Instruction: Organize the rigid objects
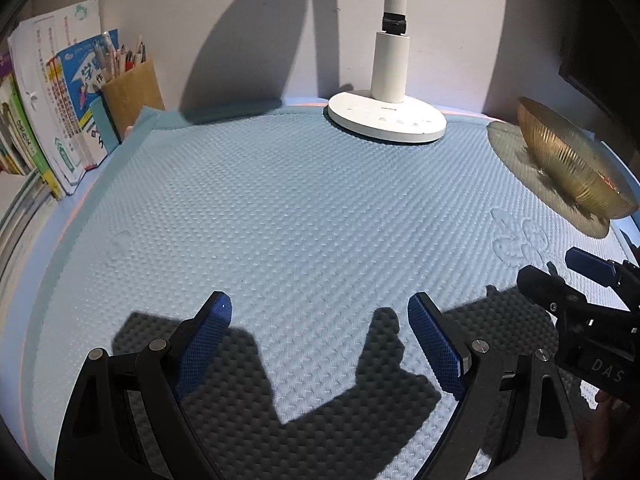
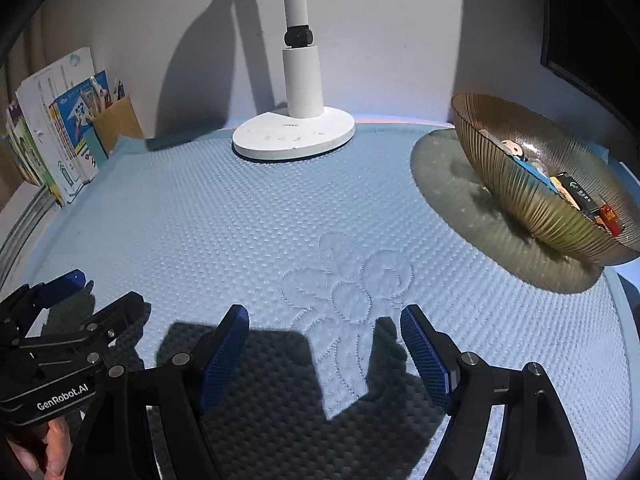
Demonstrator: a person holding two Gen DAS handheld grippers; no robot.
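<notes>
With the mat [image 2: 240, 216] bare and small items already in the bowl [image 2: 532, 184], both grippers, left [image 1: 320, 320] and right [image 2: 324, 332], gape empty; keep them wide and clear of its rim.

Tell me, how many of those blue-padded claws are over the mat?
2. The left claw hangs open and empty over the near part of the blue mat. The right claw is beside it, also open and empty, nearer the amber bowl.
</notes>
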